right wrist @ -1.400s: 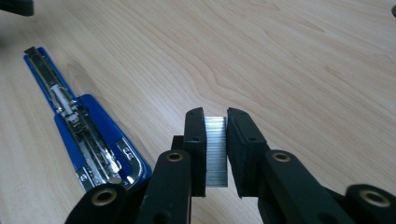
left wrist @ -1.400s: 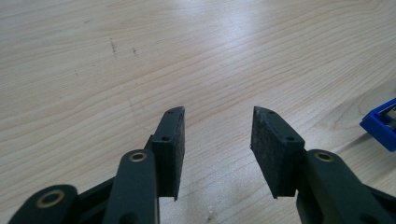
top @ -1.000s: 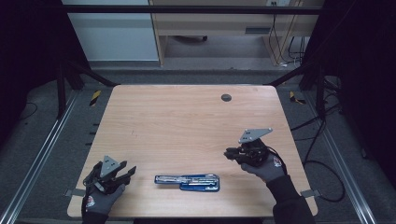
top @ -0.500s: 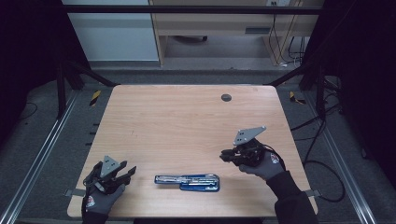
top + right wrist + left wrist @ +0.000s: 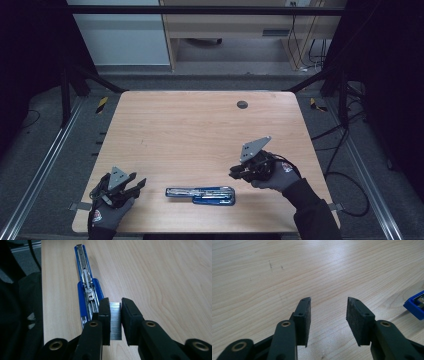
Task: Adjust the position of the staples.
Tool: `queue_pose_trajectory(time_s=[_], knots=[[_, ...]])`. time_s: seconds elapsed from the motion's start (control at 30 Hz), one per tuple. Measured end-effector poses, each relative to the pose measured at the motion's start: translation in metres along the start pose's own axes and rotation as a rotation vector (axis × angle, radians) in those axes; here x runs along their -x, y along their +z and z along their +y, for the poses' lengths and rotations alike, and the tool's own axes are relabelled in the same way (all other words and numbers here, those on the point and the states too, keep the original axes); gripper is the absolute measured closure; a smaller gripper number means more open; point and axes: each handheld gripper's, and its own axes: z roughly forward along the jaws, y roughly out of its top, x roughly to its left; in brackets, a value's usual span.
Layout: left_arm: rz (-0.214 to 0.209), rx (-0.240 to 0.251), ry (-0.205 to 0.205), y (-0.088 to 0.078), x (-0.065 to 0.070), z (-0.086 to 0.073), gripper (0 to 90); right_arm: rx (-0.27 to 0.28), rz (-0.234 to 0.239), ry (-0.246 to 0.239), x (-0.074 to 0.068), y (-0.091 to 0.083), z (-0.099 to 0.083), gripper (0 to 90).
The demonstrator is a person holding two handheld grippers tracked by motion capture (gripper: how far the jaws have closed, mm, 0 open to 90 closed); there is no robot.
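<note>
Grippers sit low on the table (image 5: 200, 130) in the high view, one in each of our gloved hands. Our left gripper (image 5: 131, 186) rests near the front left corner, its jaws pointing toward the stapler (image 5: 201, 194) and standing apart with nothing between them. The stapler lies opened out flat near the front edge, midway between our two hands, its length running left to right. Our right gripper (image 5: 235, 173) hovers just above and to the right of the stapler's right end, jaws pointing left. From this height we cannot tell what they hold. A small dark hole (image 5: 242, 104) marks the tabletop well back from everything.

From the left gripper view we see our left gripper (image 5: 328, 312) spread over bare wood, both pads clear of anything. A blue corner of the stapler (image 5: 415, 306) shows at the right edge, well apart from the jaws.

From the right gripper view we see our right gripper (image 5: 115, 312) pinching a strip of staples (image 5: 115, 320), the silver block upright between the two pads, which press on its sides. Behind the jaws the stapler (image 5: 86, 282) stretches away along the table's edge, its metal channel facing up and its blue body nearest the left jaw. We cannot tell whether the strip touches the stapler.
</note>
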Motion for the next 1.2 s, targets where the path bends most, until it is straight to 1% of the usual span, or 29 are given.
queue_pose_trajectory(time_s=[0.1, 0.17, 0.47, 0.57, 0.7, 0.83, 0.97, 1.1, 1.2], knots=[[0.000, -0.001, 0.000, 0.000, 0.000, 0.000, 55.2, -0.007, 0.033, -0.023, -0.001, 0.005, 0.002, 78.6], [0.000, -0.001, 0.000, 0.000, 0.000, 0.000, 55.2, -0.008, 0.047, -0.034, -0.001, 0.008, 0.003, 78.6], [0.000, -0.002, 0.003, 0.001, 0.001, 0.000, 55.2, -0.014, 0.081, -0.068, -0.004, 0.018, 0.005, 78.6], [-0.001, -0.003, 0.005, 0.001, 0.000, 0.000, 55.2, -0.015, 0.095, -0.067, -0.004, 0.023, 0.005, 78.6], [-0.001, -0.003, 0.002, 0.001, 0.000, 0.000, 55.3, -0.033, 0.112, -0.083, -0.005, 0.032, 0.003, 78.6], [-0.004, -0.005, 0.004, 0.001, 0.001, 0.000, 55.3, -0.040, 0.138, -0.093, -0.005, 0.040, 0.000, 78.6], [-0.004, -0.007, 0.004, 0.002, 0.001, 0.000, 55.3, -0.053, 0.156, -0.090, -0.004, 0.047, -0.004, 78.7], [-0.004, -0.012, 0.009, 0.002, 0.001, 0.000, 55.4, -0.069, 0.160, -0.096, -0.003, 0.050, -0.006, 78.7], [-0.005, -0.013, 0.011, 0.003, 0.001, 0.000, 55.5, -0.065, 0.165, -0.099, -0.002, 0.051, -0.006, 78.7]])
